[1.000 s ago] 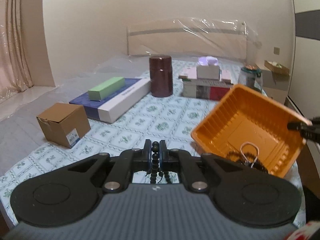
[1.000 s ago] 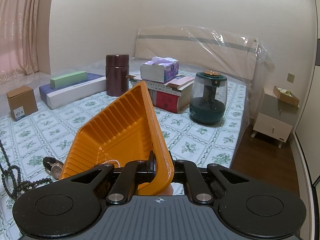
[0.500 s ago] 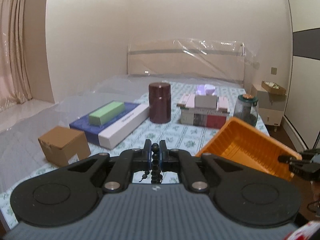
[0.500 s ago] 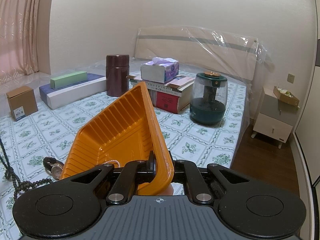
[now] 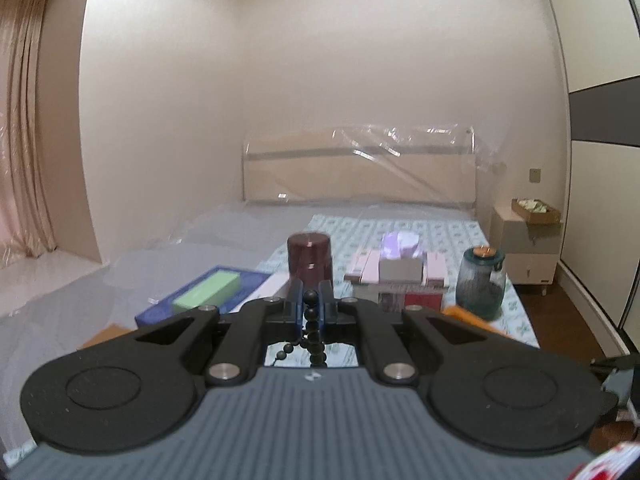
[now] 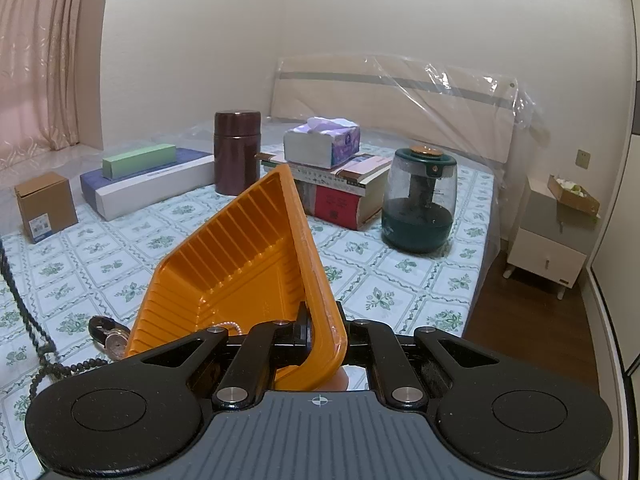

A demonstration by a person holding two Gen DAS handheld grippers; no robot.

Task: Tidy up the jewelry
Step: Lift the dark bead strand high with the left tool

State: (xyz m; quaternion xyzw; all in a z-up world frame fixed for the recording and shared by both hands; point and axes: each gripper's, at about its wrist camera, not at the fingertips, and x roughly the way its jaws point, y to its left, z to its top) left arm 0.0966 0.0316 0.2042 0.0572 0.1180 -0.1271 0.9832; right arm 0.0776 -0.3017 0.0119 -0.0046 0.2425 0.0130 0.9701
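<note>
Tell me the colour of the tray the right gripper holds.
Orange tray; clearest in the right wrist view.

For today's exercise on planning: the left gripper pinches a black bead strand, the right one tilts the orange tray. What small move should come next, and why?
Probably carry the bead strand sideways over the orange tray. The left gripper pinches its top, but its tail lies coiled on the bedspread beside the tray, which the right gripper holds tilted.
</note>
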